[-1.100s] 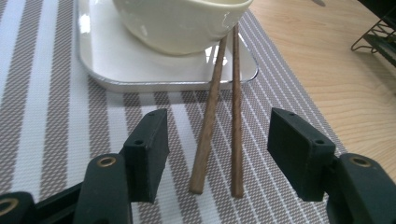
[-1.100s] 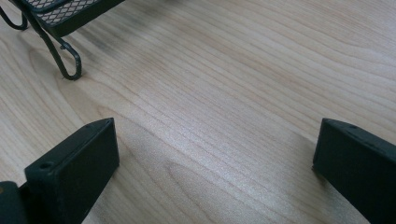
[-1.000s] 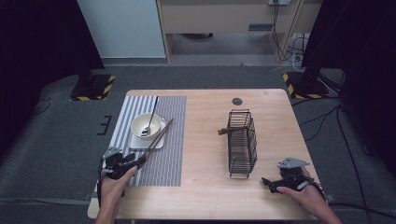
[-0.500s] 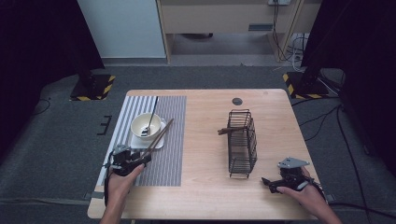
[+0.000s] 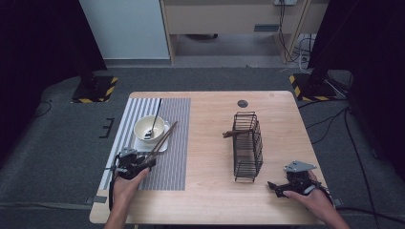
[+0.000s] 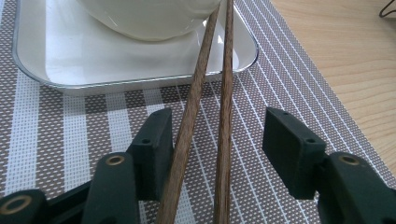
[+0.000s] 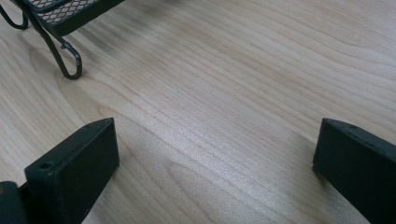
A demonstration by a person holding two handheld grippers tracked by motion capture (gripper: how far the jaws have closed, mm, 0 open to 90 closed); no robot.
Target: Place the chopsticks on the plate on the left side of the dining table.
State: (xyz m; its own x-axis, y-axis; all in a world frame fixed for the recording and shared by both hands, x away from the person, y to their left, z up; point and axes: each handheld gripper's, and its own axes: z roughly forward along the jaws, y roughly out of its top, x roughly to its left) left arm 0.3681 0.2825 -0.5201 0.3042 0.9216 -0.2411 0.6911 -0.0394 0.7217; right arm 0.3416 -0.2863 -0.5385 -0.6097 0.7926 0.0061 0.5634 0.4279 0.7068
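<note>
Two brown wooden chopsticks [image 5: 162, 140] lean from the striped placemat [image 5: 174, 167] up onto a white bowl [image 5: 149, 128], which stands on a small white tray [image 6: 46, 65]. My left gripper [image 5: 143, 162] lies low on the mat with the chopsticks' [image 6: 224, 116] near ends between its jaws. In the left gripper view [image 6: 218, 128] the left pad touches one stick while the right pad stands clear of the other; the jaws have just been closing. My right gripper [image 5: 273, 186] rests on bare wood at the front right, open and holding nothing [image 7: 215, 154].
A black wire basket [image 5: 248, 145] lies on its side mid-table with a wooden stick [image 5: 234, 133] poking out; its foot [image 7: 70, 60] is just ahead of my right gripper. A dark spoon [image 5: 155, 117] sits in the bowl. A small black disc [image 5: 242, 103] lies at the back.
My left hand has crept forward and right, bringing its jaws around the chopsticks' near ends, and the jaws have narrowed. The right hand has not moved.
</note>
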